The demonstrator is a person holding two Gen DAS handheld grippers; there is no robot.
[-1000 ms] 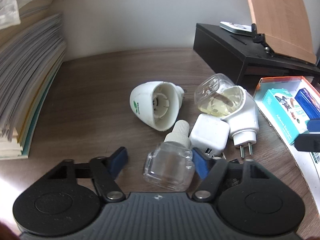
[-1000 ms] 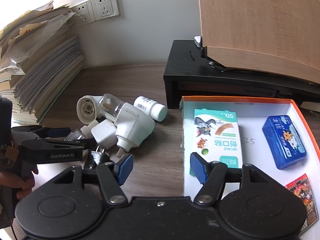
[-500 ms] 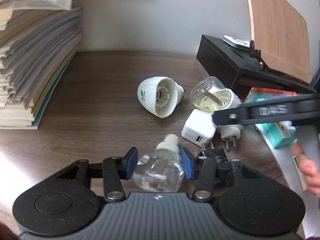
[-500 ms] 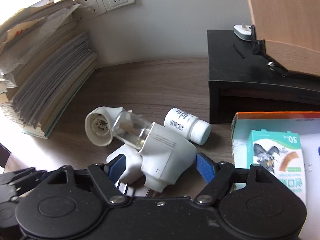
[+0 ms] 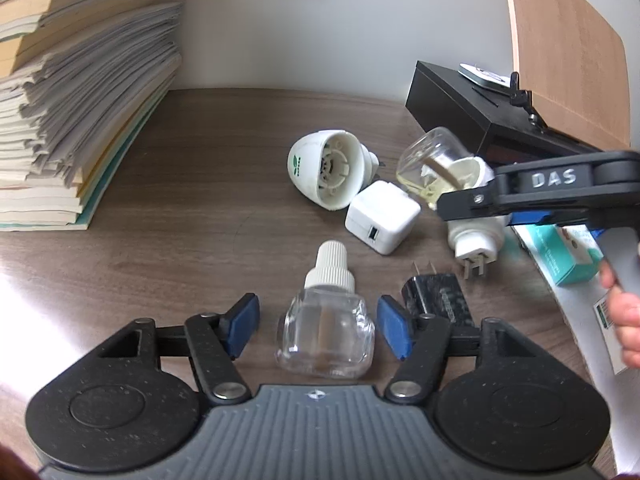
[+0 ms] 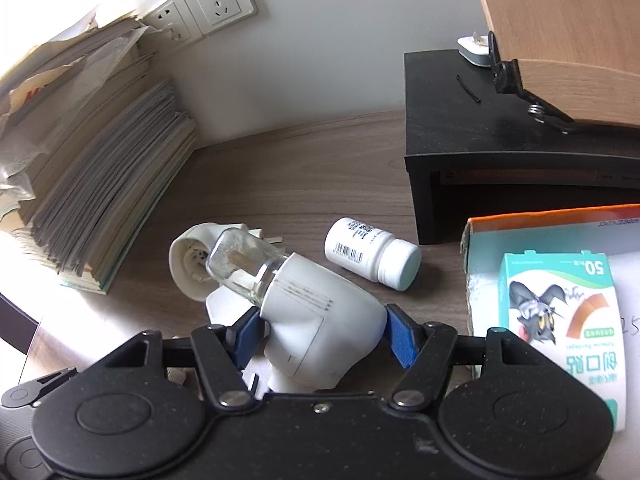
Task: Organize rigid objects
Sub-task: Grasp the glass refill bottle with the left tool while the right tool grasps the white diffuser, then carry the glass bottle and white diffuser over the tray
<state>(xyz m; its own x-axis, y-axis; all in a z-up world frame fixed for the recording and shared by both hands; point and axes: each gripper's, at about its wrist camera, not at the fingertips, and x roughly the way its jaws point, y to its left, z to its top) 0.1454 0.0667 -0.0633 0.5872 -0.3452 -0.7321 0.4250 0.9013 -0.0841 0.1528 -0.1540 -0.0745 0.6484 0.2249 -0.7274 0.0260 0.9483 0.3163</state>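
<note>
A clear refill bottle with a white ribbed cap lies on the wooden desk between the pads of my left gripper. Its jaws are opening, and a gap shows beside the left pad. My right gripper is closing around a white plug-in vaporizer with a glass bottle screwed into it, and both blue pads touch its body. In the left wrist view that right gripper reaches in over the vaporizer. A white dome shell, a white charger cube and a black adapter lie nearby.
A white pill bottle lies behind the vaporizer. An orange-rimmed box at the right holds a teal plaster carton. A black stand carries a clipped wooden board. A tall paper stack lines the left. A hand shows at the right.
My left jaws closed on the refill bottle, then spread again, leaving it on the desk. My right gripper swung left from the box to the pile and narrowed onto the vaporizer.
</note>
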